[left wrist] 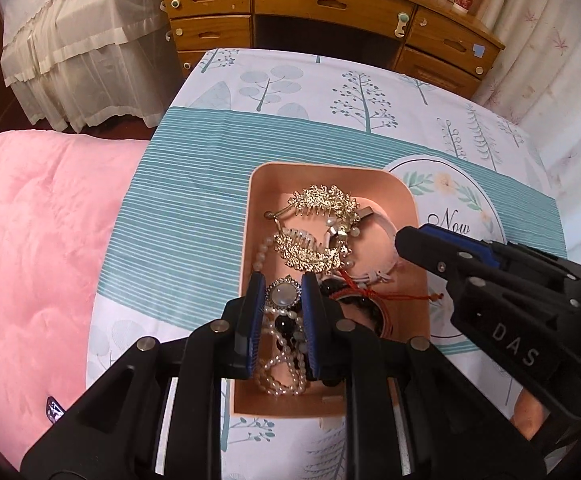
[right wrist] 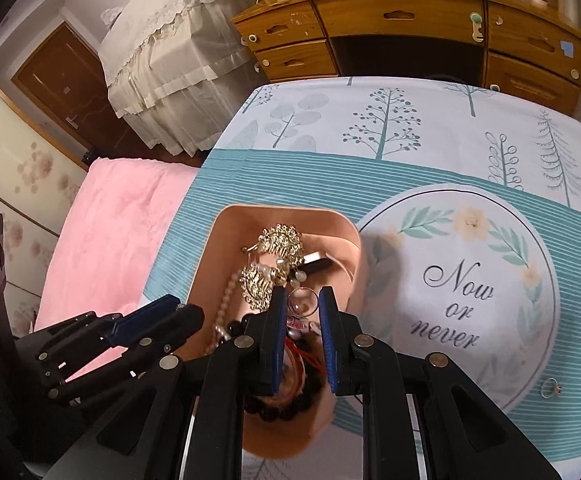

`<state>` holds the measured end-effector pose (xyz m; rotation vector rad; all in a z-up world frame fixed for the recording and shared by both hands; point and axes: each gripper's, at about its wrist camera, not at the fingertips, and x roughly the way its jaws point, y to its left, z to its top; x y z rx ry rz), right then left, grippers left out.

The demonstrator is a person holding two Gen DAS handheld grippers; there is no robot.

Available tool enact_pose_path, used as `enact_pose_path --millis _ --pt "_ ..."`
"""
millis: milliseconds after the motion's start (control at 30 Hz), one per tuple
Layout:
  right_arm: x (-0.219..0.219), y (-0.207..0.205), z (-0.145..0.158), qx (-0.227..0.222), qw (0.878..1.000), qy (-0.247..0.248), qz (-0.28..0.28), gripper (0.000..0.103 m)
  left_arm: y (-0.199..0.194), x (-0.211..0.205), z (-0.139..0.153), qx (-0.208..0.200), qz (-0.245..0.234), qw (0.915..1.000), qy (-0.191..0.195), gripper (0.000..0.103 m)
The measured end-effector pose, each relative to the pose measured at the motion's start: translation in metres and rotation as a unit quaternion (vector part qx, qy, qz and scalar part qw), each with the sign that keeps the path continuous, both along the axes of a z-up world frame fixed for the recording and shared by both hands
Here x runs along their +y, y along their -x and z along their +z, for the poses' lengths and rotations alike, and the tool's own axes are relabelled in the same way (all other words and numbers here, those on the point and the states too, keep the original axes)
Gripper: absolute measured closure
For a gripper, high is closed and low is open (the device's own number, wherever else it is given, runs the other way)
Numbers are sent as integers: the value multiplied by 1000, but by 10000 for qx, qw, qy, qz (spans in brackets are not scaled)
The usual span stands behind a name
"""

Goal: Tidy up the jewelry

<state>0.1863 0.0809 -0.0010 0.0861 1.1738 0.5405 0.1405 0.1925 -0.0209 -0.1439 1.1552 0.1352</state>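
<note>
Peach-pink plastic tray (left wrist: 404,200) set on a worktop (left wrist: 194,216) covered in a teal-striped, tree-printed cloth, close to the near edge and left of the round "Now or never" print (right wrist: 456,304). Heaped inside with jewelry: two gold leaf-shaped hair combs (left wrist: 322,200) toward the far end, a string of pearls (left wrist: 278,376) down the left side and looped at the near end, a round pale-stoned brooch (left wrist: 283,294), dark beads (left wrist: 286,326), a red cord (left wrist: 370,292) and a pink-white band (left wrist: 386,236) along the right wall. Left gripper (left wrist: 280,280) over the near half of the tray, blue-padded jaws at a narrow gap with the brooch seen between the tips; whether gripped or merely framed, cannot tell. Right gripper (right wrist: 302,294) coming in over the tray's right side, jaws likewise at a narrow gap, a thin silver ring (right wrist: 302,300) showing between the tips; contact with the pads cannot be told from either view. From the left wrist view, right gripper (left wrist: 404,240) seen side-on above the tray's right wall. Small ring with a dark stone (right wrist: 551,386) lying apart on the cloth, at the lower right rim of the round print. Pink quilted bed (left wrist: 38,240) beside the worktop's left edge; wooden desk with drawers (left wrist: 330,4) beyond the far edge.
</note>
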Motion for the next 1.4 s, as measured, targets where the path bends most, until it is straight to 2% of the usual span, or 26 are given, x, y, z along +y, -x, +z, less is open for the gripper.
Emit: enact_pose_path --millis 267,567,733,1067,1267,1333,1400 --pt "-13 2 2 -135 9999 -37 -40 84 -4 4 -7 83 48 9999 43 87" --pt "-57 22 19 -336 9994 -22 -117 85 -2 -1 -9 134 43 9999 -51 83" --pt "-91 34 26 -389 9988 260 -168 85 6 -8 -3 98 -31 9999 -43 83" --pt "-159 50 40 -395 9946 847 -442 84 22 -57 22 -122 -533 9984 -119 83" --pt "-178 51 34 -172 9929 1031 -574 84 24 -93 22 -115 -878 9960 -64 83" --pt "-186 49 26 -60 9919 1089 -648 82 24 -107 17 -56 -1004 9949 -30 83" --pt "-193 45 16 81 9908 1127 -743 75 24 -116 11 20 -1098 9940 -1 83"
